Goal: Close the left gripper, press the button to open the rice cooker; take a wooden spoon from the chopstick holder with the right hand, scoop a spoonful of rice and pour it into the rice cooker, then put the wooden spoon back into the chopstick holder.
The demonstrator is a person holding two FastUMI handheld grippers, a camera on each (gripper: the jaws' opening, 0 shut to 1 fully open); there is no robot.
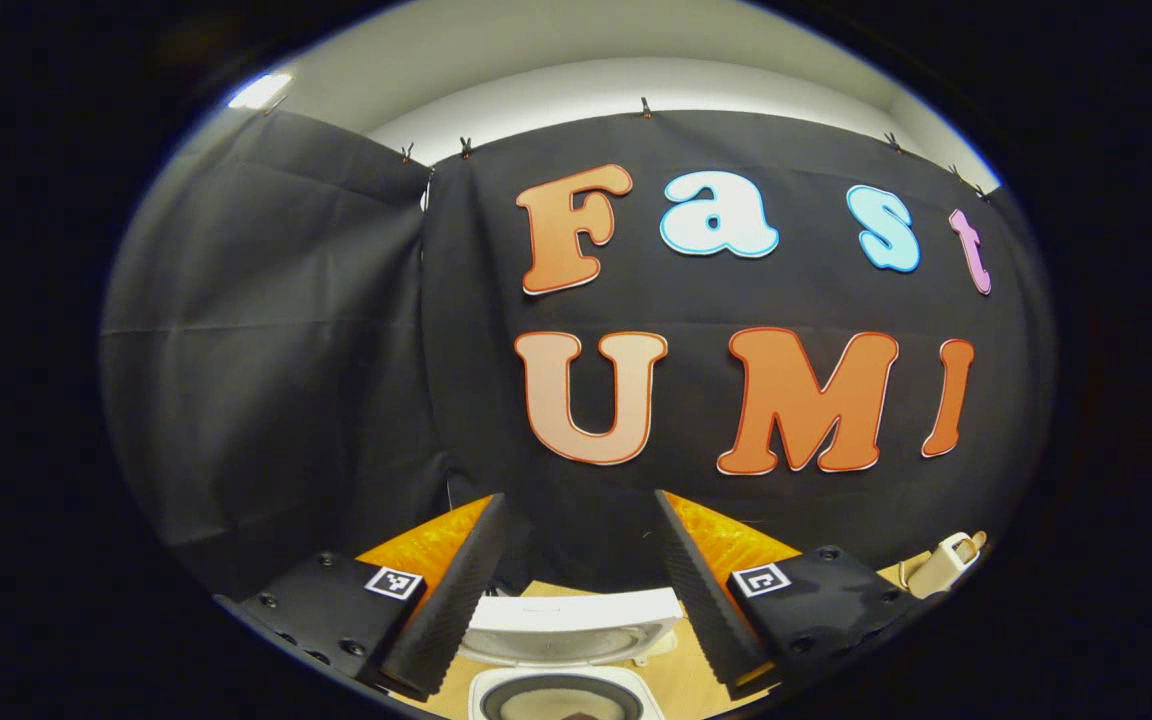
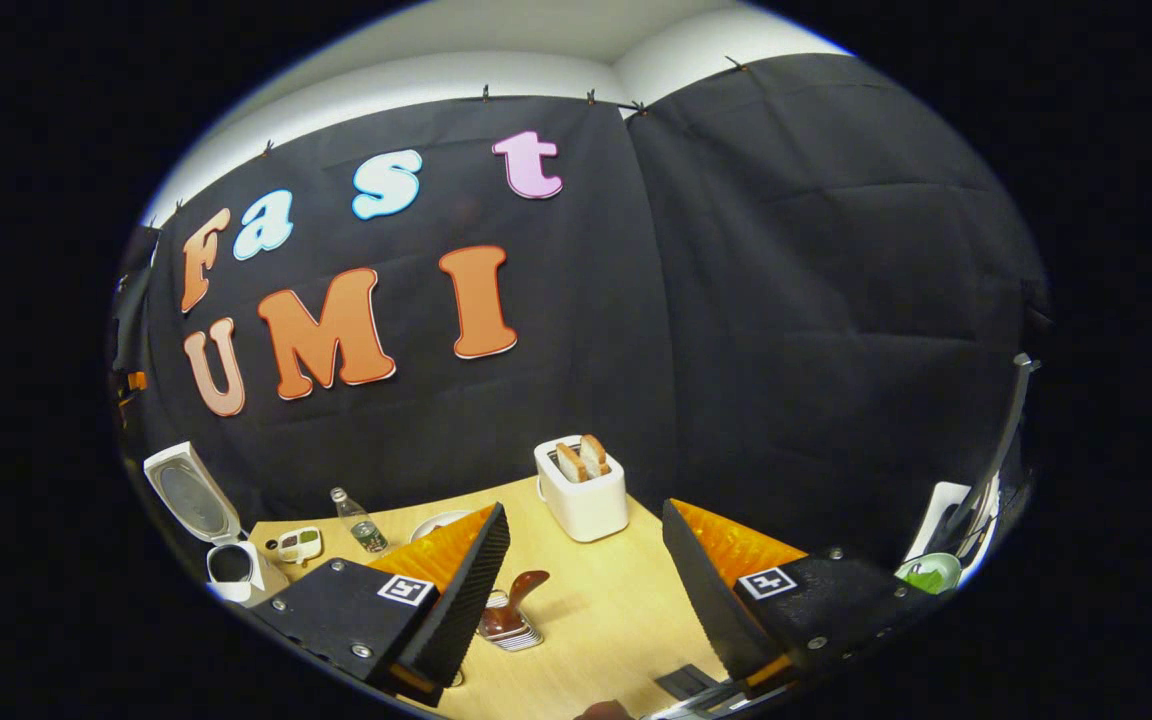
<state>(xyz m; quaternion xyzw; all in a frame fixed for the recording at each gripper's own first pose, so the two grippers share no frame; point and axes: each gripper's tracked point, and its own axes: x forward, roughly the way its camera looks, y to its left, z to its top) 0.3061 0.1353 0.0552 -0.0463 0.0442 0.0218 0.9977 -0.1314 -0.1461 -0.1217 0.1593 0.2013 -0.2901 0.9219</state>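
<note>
One rice cooker (image 2: 226,570) is sitting at the far left of the right gripper view, its lid (image 2: 188,495) standing raised and tilted back toward the booth wall, its round dark pot (image 2: 230,565) showing. Just right of it one small white tray (image 2: 298,543) and one small bottle (image 2: 360,524) are standing on the wooden table (image 2: 596,610), then the rim of one white bowl (image 2: 436,523), partly hidden behind the right gripper (image 2: 584,590). Its jaws are standing wide apart, holding nothing. Between them one holder (image 2: 508,628) is sitting with one dark wooden spoon (image 2: 516,600) leaning in it, close to the left finger. Beyond, one white toaster (image 2: 582,490) with two slices of bread is standing near the wall, with bare tabletop lying open between it and the holder. At the far right one green-and-white bowl (image 2: 928,574) is showing by a rack, too blurred to tell more.

In the left gripper view the left gripper (image 1: 581,600) is hovering with its jaws also wide apart and empty, right above the open rice cooker (image 1: 564,695), the lid (image 1: 576,625) lying between the fingers and the pot opening at the bottom edge. One white plug-like object (image 1: 946,565) is sitting at the right edge
</note>
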